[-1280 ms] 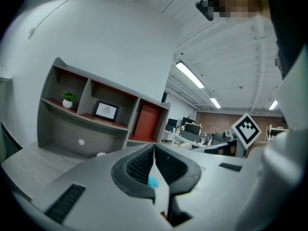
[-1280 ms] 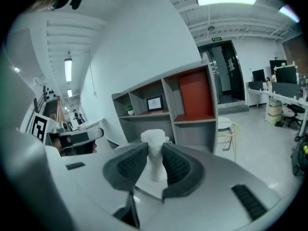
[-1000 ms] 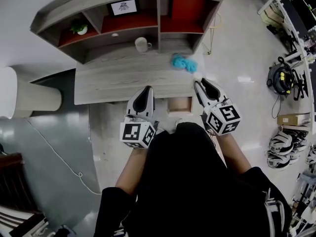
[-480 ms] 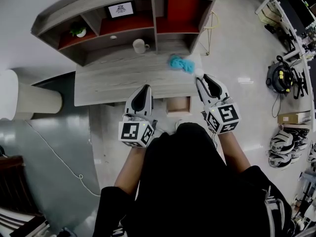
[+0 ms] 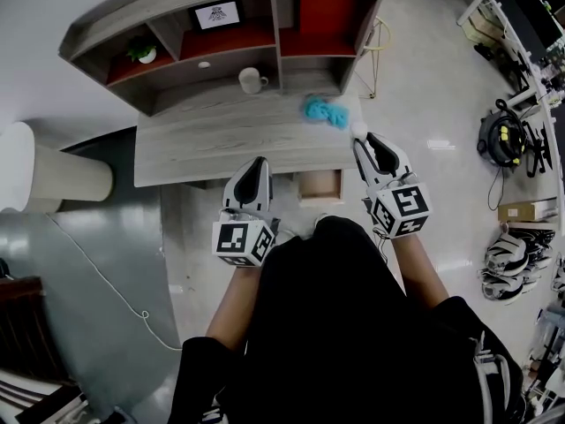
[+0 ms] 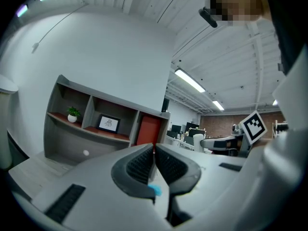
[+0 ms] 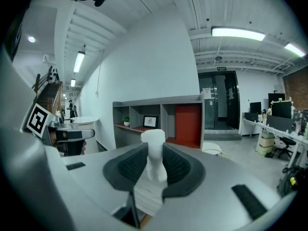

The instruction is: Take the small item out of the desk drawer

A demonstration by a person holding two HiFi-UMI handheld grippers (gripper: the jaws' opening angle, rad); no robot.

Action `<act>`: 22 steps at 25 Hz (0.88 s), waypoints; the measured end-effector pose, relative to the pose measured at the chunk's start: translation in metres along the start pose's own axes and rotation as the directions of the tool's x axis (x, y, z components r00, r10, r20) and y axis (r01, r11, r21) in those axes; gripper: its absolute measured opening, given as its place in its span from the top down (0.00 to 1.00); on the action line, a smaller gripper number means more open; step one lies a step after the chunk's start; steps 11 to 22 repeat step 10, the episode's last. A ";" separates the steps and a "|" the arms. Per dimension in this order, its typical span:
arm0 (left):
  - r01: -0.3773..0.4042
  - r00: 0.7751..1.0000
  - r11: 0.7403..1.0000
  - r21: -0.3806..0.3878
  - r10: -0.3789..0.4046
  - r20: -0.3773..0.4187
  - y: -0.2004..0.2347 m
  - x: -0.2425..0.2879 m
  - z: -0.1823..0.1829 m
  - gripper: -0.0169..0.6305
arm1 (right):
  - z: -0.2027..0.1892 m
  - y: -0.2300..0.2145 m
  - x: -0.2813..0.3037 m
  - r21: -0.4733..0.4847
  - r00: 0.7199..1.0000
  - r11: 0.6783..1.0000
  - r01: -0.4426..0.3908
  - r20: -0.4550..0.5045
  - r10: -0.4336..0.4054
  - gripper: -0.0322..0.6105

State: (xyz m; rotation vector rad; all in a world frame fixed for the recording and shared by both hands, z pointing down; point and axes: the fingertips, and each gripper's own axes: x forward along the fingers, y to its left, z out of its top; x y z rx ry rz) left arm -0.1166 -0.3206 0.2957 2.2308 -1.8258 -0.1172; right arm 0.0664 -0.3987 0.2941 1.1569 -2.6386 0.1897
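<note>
Shelving of grey wood with red back panels stands along the far edge of the worktop, and a broad white rounded pillar rises just off the worktop's left end. The person's dark-clothed body fills the lower middle of the head view and hides the floor below the drawer. This drawer stands pulled open under the worktop's front edge, between the two tools, and its visible inside looks bare. On the floor well to the right sit a black and yellow vacuum cleaner and a cardboard box, and a thin white cable trails across the floor on the left. The left tool hangs before the worktop's front edge, its jaws pressed together on nothing. The right tool is clamped narrowly on the small white item, out of the drawer and over the worktop's right end. A blue fluffy bundle lies on the worktop just beyond it. Farther back stand a white mug, a framed picture and a small potted plant in the shelving.
</note>
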 end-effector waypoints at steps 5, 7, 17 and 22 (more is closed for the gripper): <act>0.001 1.000 1.000 -0.002 -0.001 0.008 -0.001 -0.005 0.000 0.94 | -0.004 0.000 -0.003 0.000 1.000 1.000 0.003 0.004 -0.003 0.80; -0.004 1.000 1.000 -0.004 0.004 0.007 0.000 -0.006 -0.001 0.94 | -0.003 0.001 -0.003 0.001 1.000 1.000 0.002 0.008 -0.002 0.80; -0.010 1.000 1.000 -0.006 0.010 0.006 0.002 -0.009 -0.003 0.94 | -0.002 0.002 -0.003 0.001 1.000 1.000 -0.001 0.011 0.001 0.80; -0.010 1.000 1.000 -0.006 0.010 0.006 0.002 -0.009 -0.003 0.94 | -0.002 0.002 -0.003 0.001 1.000 1.000 -0.001 0.011 0.001 0.80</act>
